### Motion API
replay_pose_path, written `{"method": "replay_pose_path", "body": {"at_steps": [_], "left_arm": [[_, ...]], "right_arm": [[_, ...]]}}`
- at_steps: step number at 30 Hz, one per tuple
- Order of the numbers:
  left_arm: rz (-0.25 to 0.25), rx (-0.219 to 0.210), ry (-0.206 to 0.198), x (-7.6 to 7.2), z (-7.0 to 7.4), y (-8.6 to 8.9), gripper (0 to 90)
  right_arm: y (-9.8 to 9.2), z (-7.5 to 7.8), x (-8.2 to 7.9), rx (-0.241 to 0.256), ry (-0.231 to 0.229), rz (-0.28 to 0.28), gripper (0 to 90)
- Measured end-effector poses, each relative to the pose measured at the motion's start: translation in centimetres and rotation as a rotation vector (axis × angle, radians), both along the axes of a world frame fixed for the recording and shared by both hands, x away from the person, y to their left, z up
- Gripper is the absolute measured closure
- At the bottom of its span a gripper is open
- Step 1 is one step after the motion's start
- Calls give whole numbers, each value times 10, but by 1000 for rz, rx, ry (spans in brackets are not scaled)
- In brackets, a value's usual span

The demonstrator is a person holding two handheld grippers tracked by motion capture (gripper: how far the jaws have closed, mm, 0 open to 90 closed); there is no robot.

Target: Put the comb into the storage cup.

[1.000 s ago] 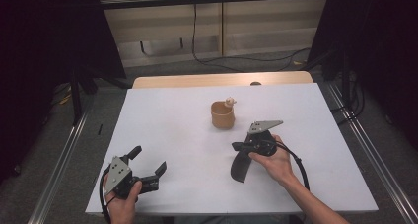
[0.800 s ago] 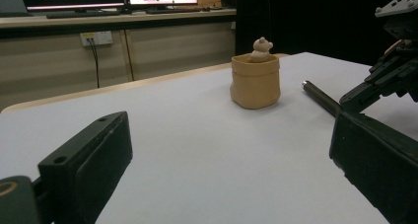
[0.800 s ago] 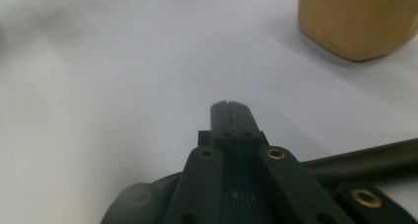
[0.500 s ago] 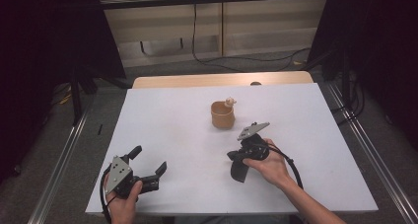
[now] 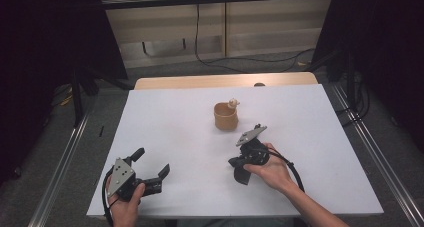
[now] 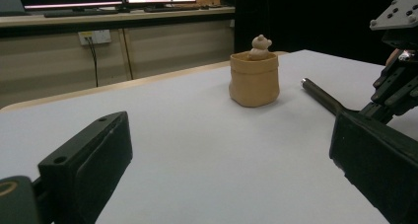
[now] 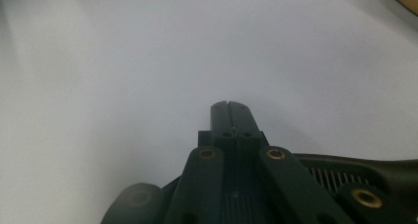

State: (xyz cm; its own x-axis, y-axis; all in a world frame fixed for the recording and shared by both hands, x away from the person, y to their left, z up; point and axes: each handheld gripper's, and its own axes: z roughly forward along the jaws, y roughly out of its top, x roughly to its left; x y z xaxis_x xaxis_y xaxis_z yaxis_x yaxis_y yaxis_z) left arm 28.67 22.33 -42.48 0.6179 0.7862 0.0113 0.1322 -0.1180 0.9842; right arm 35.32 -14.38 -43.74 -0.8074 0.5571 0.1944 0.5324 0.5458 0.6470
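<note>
A small tan pot [image 5: 226,118] with a little pale figure [image 5: 232,104] poking out of it stands at the middle of the white table [image 5: 175,112]. In the left gripper view the pot [image 6: 254,81] is upright, ahead and a bit right. My left gripper [image 5: 151,162] rests near the front left corner, held by a hand, its jaws wide open with nothing between them [image 6: 229,135]. My right gripper [image 5: 241,178] is held below and right of the pot, tilted down toward the table. Its jaws are pressed together and hold nothing [image 7: 230,105].
A wooden strip [image 5: 225,80] runs along the table's far edge. Metal rails [image 5: 60,162] flank the table on the floor, and cables [image 5: 250,62] lie beyond it. The right gripper's body [image 6: 397,81] shows at the right of the left gripper view.
The right gripper has moved toward the front and slightly left, away from the pot, and tipped further down. The left gripper has stayed put.
</note>
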Motion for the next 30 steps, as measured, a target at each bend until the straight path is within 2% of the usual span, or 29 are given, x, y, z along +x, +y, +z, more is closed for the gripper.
{"method": "replay_pose_path", "body": {"at_steps": [15,30], "left_arm": [[0,3,-1,0,0,1,27],[-3,5,-6,0,0,1,27]], "right_arm": [[5,-4,-2,-37,5,16,900],[3,-4,-2,-54,22,-10,900]]}}
